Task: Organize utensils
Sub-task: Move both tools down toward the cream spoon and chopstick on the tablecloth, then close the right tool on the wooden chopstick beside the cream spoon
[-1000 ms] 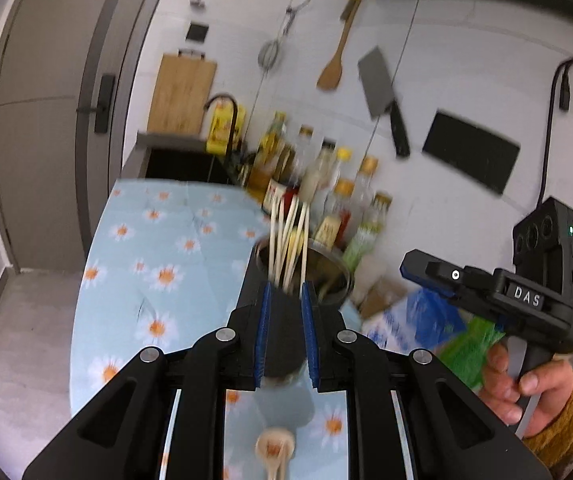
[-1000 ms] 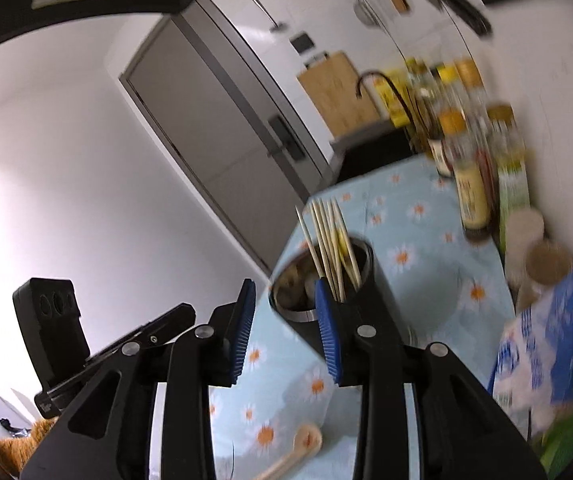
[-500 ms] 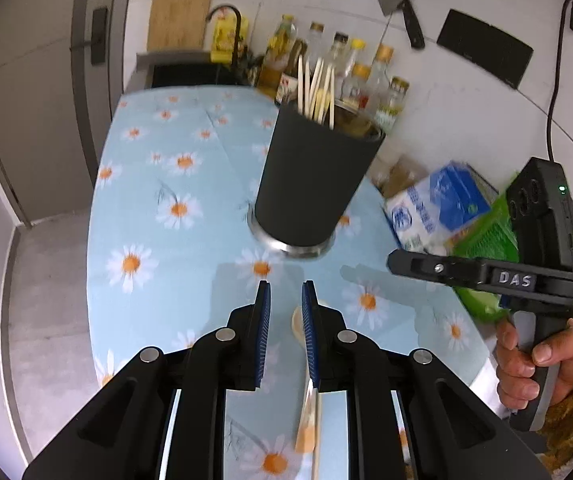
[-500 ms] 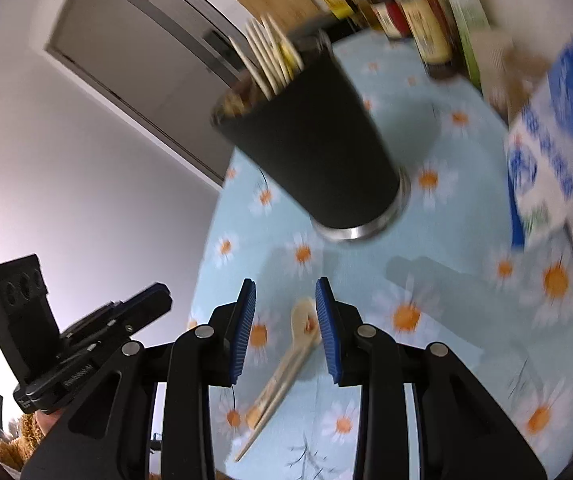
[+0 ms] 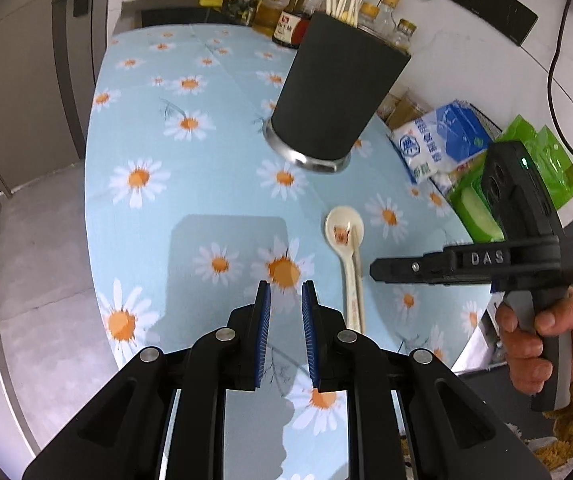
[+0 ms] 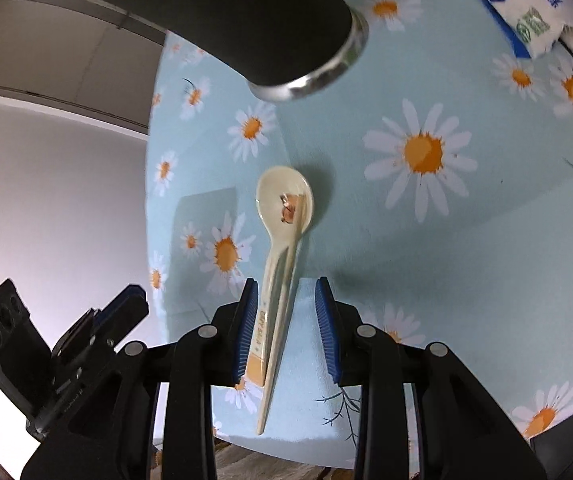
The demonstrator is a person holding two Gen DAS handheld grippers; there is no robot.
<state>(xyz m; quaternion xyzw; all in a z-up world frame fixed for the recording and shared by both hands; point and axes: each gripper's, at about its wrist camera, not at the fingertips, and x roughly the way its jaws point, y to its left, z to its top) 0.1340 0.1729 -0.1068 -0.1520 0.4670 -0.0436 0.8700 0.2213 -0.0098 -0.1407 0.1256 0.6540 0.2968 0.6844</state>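
The right gripper (image 6: 286, 300) hangs with jaws apart around a cream spoon (image 6: 282, 224) and chopstick (image 6: 282, 304), touching neither. The left gripper (image 5: 286, 300), jaws slightly apart and empty, hovers beside them over the daisy tablecloth (image 5: 146, 128). A black holder (image 5: 338, 92) of chopsticks stands beyond.

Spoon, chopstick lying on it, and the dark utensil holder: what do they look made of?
Spoon: cream, smooth and slightly glossy with a printed motif in the bowl, so likely melamine or glazed ceramic; cannot tell which.
Chopstick: pale, matte, thin, looks like bamboo or wood, possibly plastic.
Utensil holder: matte black wall, probably coated metal or plastic, over a shiny base ring that reads as steel.
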